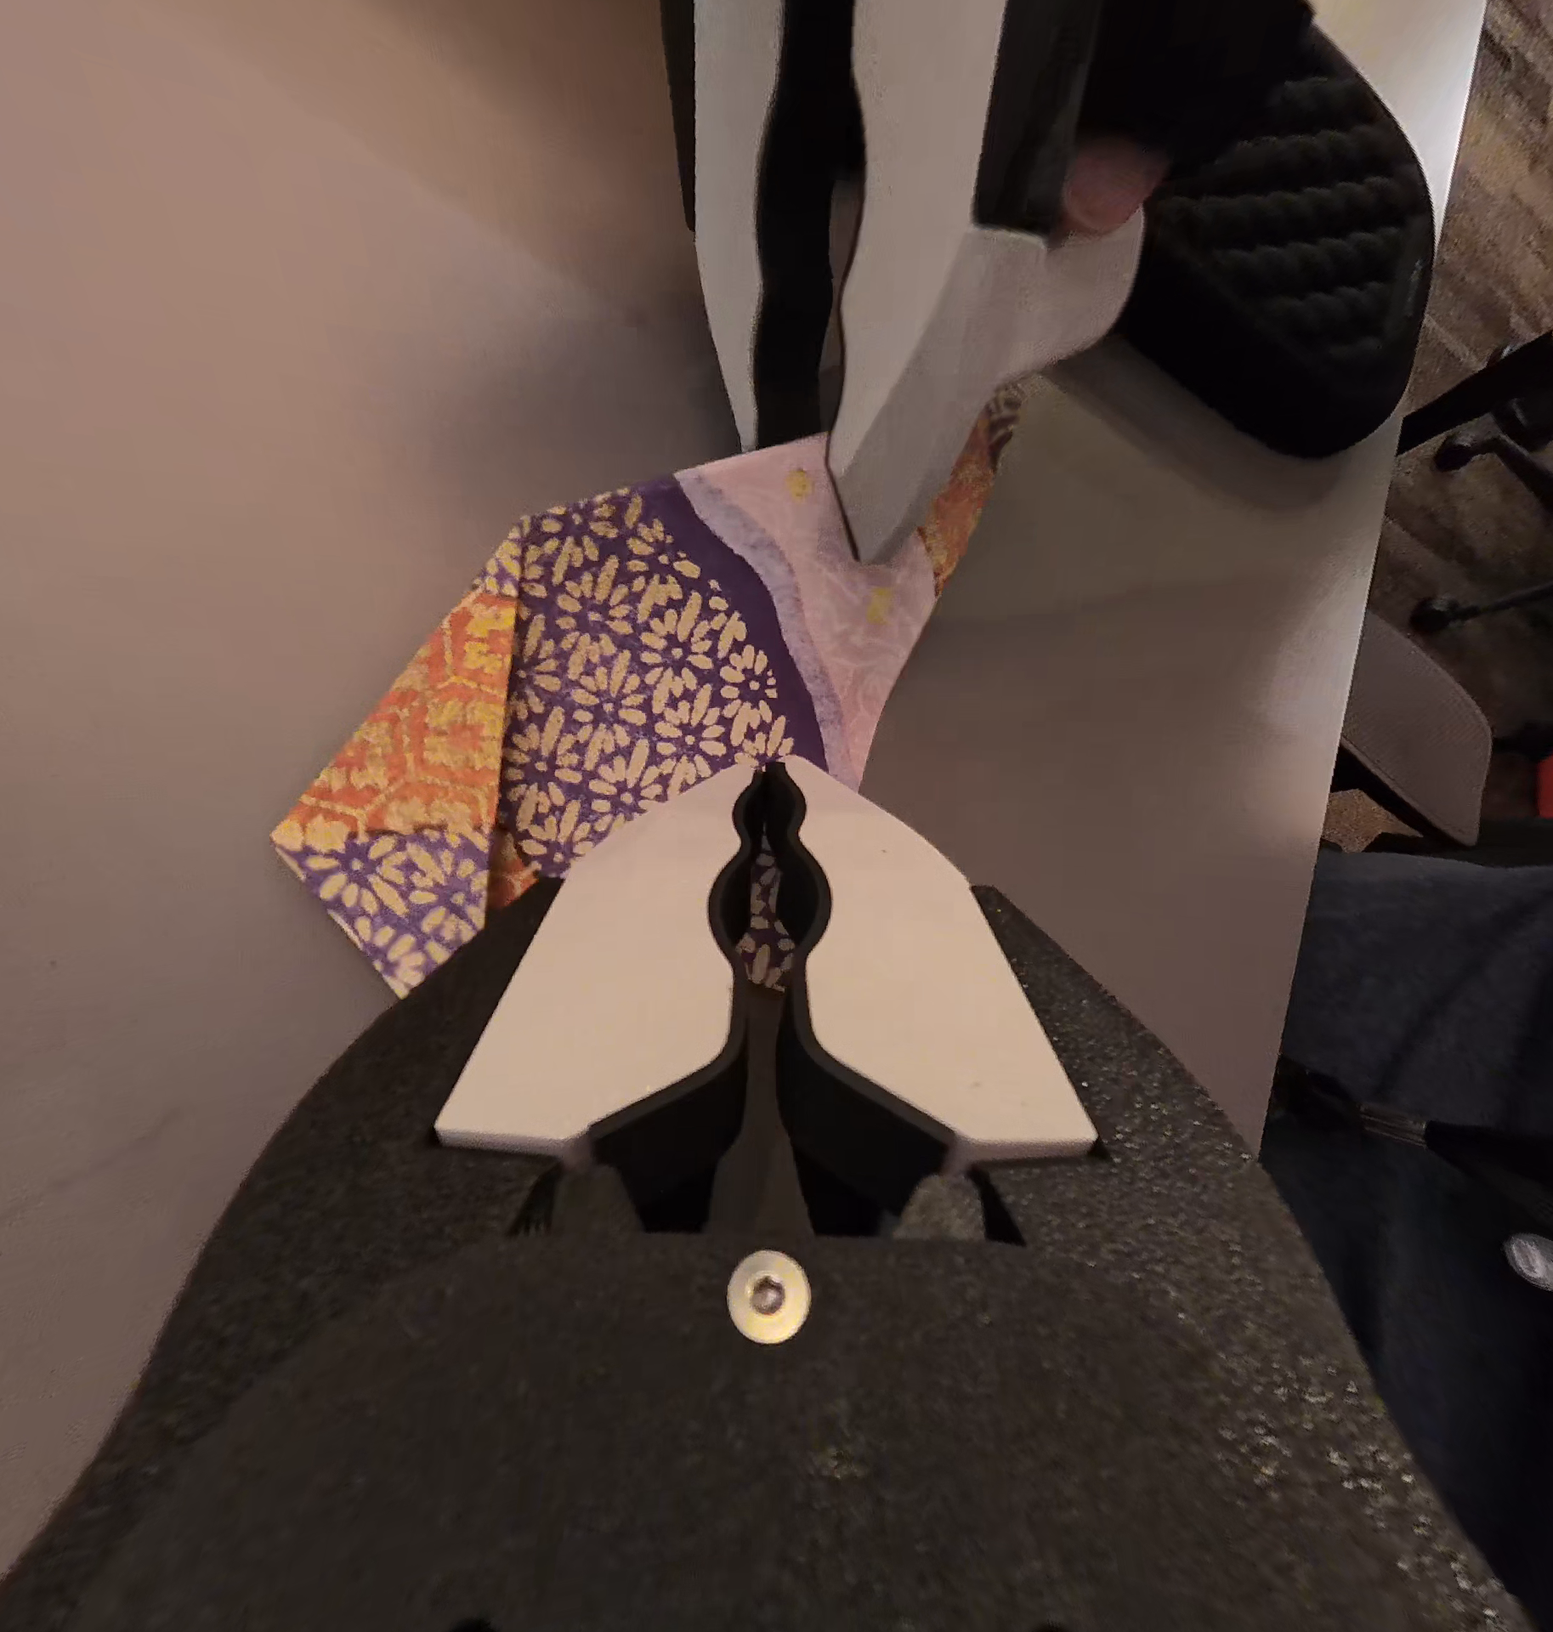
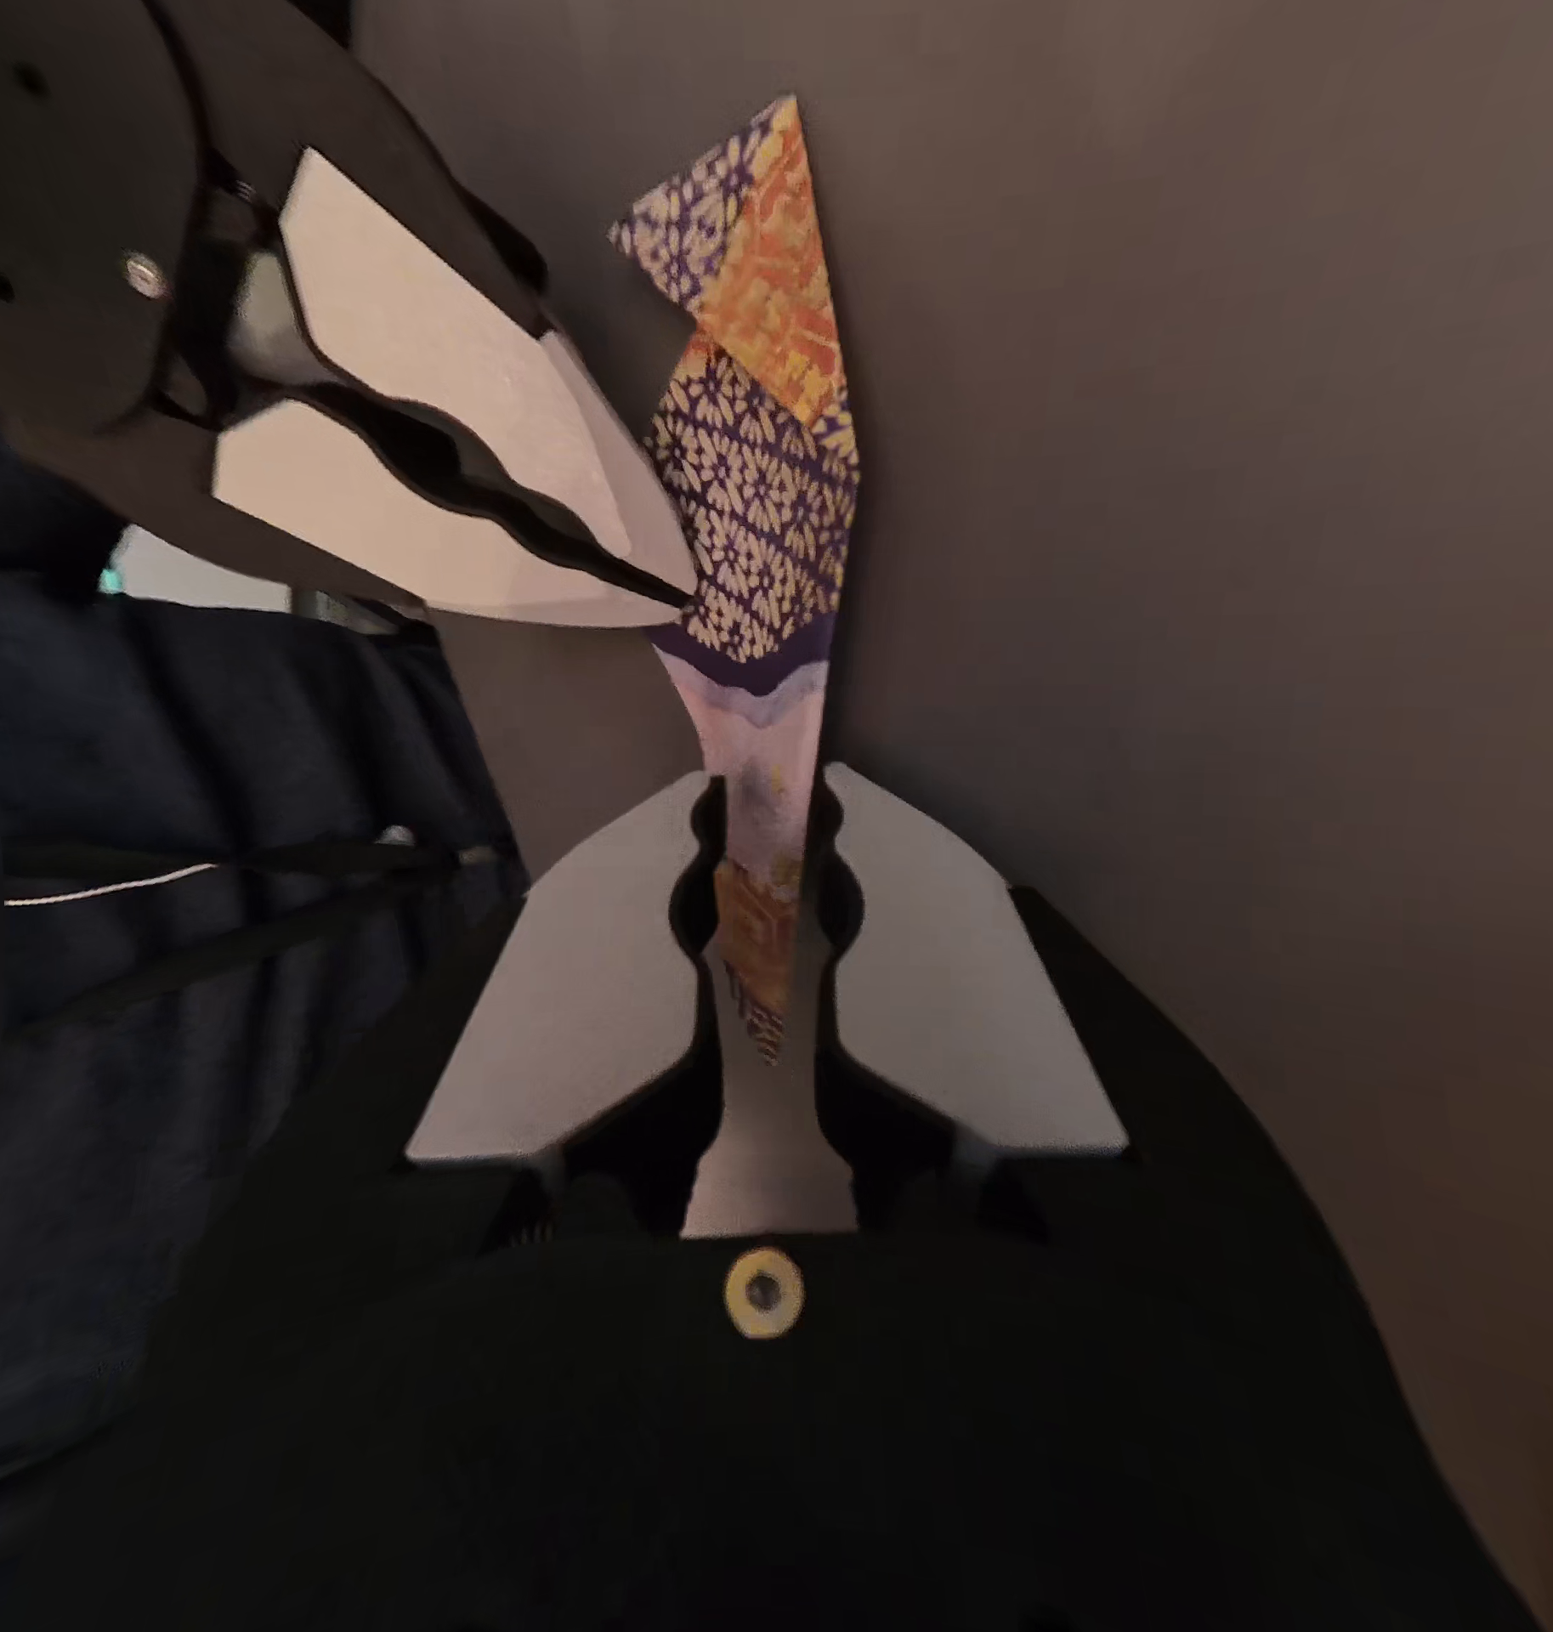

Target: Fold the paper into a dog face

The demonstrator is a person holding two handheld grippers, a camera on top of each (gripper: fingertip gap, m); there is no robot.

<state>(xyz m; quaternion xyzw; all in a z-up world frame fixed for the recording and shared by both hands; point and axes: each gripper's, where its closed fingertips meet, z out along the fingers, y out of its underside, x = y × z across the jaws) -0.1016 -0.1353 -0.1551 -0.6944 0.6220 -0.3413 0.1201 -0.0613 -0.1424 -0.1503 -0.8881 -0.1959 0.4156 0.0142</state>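
Two hand-held tools work one sheet of patterned paper (image 1: 631,698) on a pale grey tabletop (image 1: 225,442), close to the edge nearest the person. Already creased into an angular, several-layered shape, the paper shows a broad purple field printed with cream flowers, orange-and-yellow geometric flaps along one side, and a pale lilac band set off from the purple by a wavy dark border. Its far, orange-flapped corner lies on the tabletop, well in from the edge, while the lilac end curls upward. In the left wrist view the left tool (image 1: 771,782) has its white fingers drawn together at the tips on the paper's near purple edge, with a sliver of the flowered print visible in the scalloped gap behind them. The right tool (image 1: 870,552) comes in from the far side, its tips meeting on the lilac band. In the right wrist view the right tool (image 2: 768,777) stands only narrowly parted, the lilac strip and an orange corner running down between its fingers, so the sheet appears pinched there on edge. The same view shows the left tool (image 2: 680,600) gripping the flowered section at its side edge. Dark clothing of the person (image 2: 181,751) fills the space beyond the tabletop's edge.
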